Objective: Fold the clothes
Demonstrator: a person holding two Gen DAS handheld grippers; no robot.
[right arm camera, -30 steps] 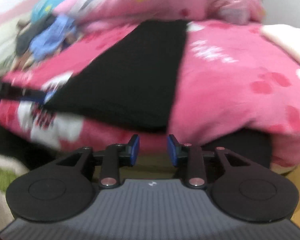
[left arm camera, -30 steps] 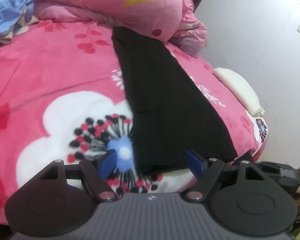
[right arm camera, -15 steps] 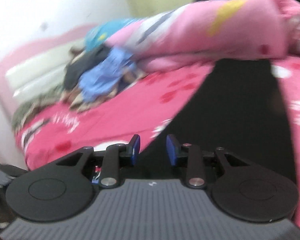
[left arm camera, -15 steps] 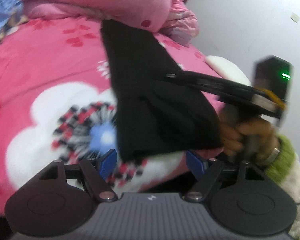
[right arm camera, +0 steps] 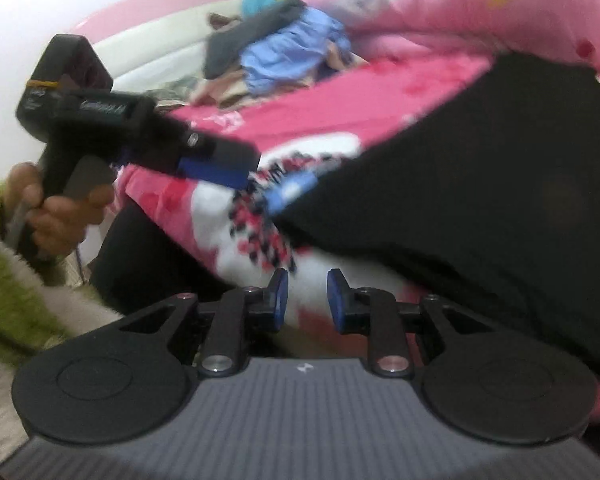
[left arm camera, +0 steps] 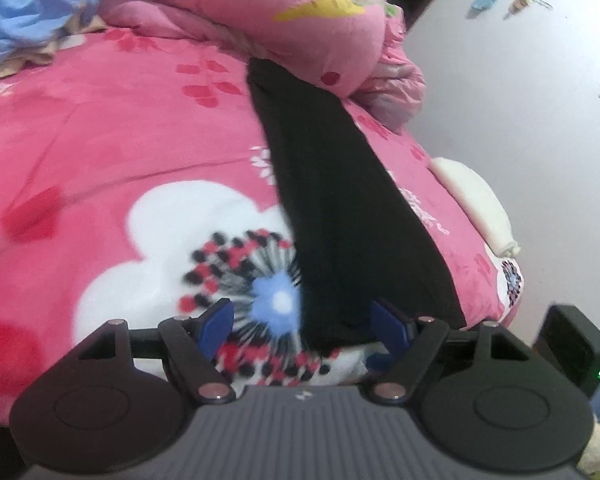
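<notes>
A bunched pink quilt [left arm camera: 292, 12] lay at 12 o'clock, covering the far end of the black garment [left arm camera: 340, 200]; a blue clothes heap [left arm camera: 24, 12] sat at 10 o'clock. The garment lay as a long, flat, narrow strip on the floral blanket [left arm camera: 100, 140]. Left gripper [left arm camera: 302, 326] fingers were wide apart over its near end; right gripper [right arm camera: 303, 300] fingers were slightly apart, empty.

A plain black long garment [left arm camera: 340, 200] is showing at centre frame against a bright pink fleece blanket [left arm camera: 100, 128] that is bearing red petal prints and a large white flower with a blue centre ringed by black and red dots. A paler pink rolled quilt [left arm camera: 284, 4] with a yellow motif is lying at upper centre. Crumpled light-blue clothing [left arm camera: 24, 8] is occupying the upper left. A cream folded cloth [left arm camera: 476, 200] is sitting at right. Both devices are showing blue finger pads [right arm camera: 278, 300].
</notes>
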